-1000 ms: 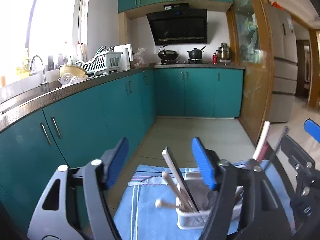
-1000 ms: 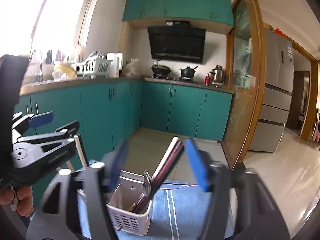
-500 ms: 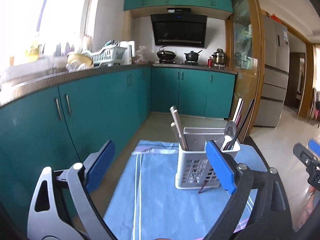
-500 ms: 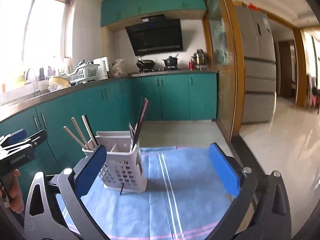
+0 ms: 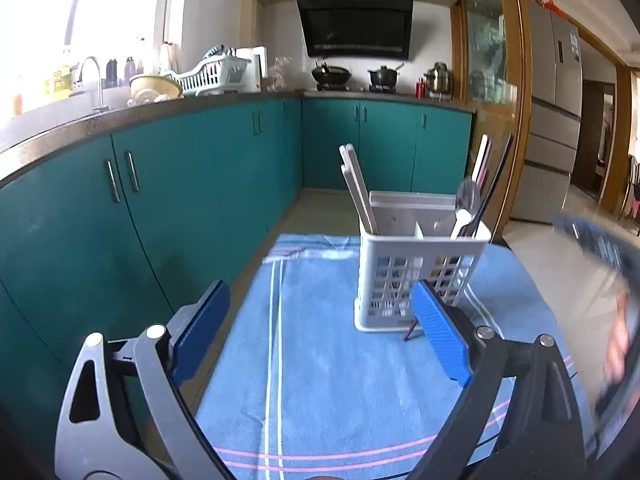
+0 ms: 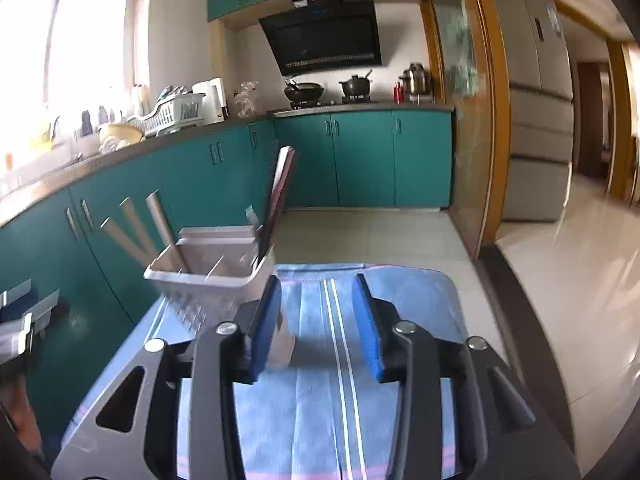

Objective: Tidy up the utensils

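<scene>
Teal kitchen cabinets [image 5: 168, 200] behind, blue striped cloth [image 5: 320, 360] on table below. Left gripper [image 5: 320, 332] spread wide, holding nothing, above cloth. Right gripper [image 6: 318, 324] narrowed with gap between pads, nothing held, its left pad just beside basket corner. White utensil basket [image 5: 416, 276] upright on cloth: wooden chopsticks [image 5: 358, 188] in left compartment, spoon [image 5: 467, 200] and dark chopsticks [image 5: 494, 176] in right one.
</scene>
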`<state>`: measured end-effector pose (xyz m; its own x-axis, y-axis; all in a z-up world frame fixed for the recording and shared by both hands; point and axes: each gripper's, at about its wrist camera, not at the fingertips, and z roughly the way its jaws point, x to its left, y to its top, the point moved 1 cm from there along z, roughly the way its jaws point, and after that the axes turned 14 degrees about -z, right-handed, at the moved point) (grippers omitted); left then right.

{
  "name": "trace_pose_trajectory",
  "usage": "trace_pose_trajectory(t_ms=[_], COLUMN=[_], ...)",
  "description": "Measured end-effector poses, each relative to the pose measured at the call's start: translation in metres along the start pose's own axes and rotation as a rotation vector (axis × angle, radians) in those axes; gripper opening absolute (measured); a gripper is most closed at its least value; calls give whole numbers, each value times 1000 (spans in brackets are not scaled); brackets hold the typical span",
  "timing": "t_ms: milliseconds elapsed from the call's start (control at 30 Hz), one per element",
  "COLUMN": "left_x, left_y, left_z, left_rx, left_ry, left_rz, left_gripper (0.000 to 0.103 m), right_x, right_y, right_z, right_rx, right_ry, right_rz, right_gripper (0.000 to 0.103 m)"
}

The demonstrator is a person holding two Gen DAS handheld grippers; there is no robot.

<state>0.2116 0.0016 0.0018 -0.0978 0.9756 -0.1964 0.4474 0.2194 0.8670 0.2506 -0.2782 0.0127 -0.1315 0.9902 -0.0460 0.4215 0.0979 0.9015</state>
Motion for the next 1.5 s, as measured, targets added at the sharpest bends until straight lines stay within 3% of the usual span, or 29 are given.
trace_pose_trajectory(t_ms=[167,300,467,600,800,967,1000,1233,1300,1367,1500], left_x=[-3,-3,0,2,0,2,2,-3,-4,-5,-6], left_y=[-5,-10,-14,-18,-22,-23,-23,-25,-27,-27,-31], left_z=[14,29,45,57,63,59,59,55,54,55,55], left_rx=[24,45,72,93,110,104,103,108,114,120,127], left_ry=[5,17,21,22,16,20,21,10,8,5,5], left_rz=[18,29,33,29,27,34,34,31,31,31,43], left_gripper=[91,91,91,91,91,91,91,91,91,91,91], right_x=[-18,-6,7,6,25,29,27,21,25,27,31], right_y=[31,43,44,46,58,59,58,67,66,64,61], right_z=[64,83,84,78,89,88,85,76,82,85,92], right_rx=[45,15,-1,-30,-1,2,-8,-22,18,21,25], right_ry=[116,234,302,317,276,237,244,197,178,165,170], right_rz=[15,-12,-17,-2,-62,-53,-42,-61,-77,-66,-45], right_gripper=[38,38,38,38,38,1,1,1,7,32,34])
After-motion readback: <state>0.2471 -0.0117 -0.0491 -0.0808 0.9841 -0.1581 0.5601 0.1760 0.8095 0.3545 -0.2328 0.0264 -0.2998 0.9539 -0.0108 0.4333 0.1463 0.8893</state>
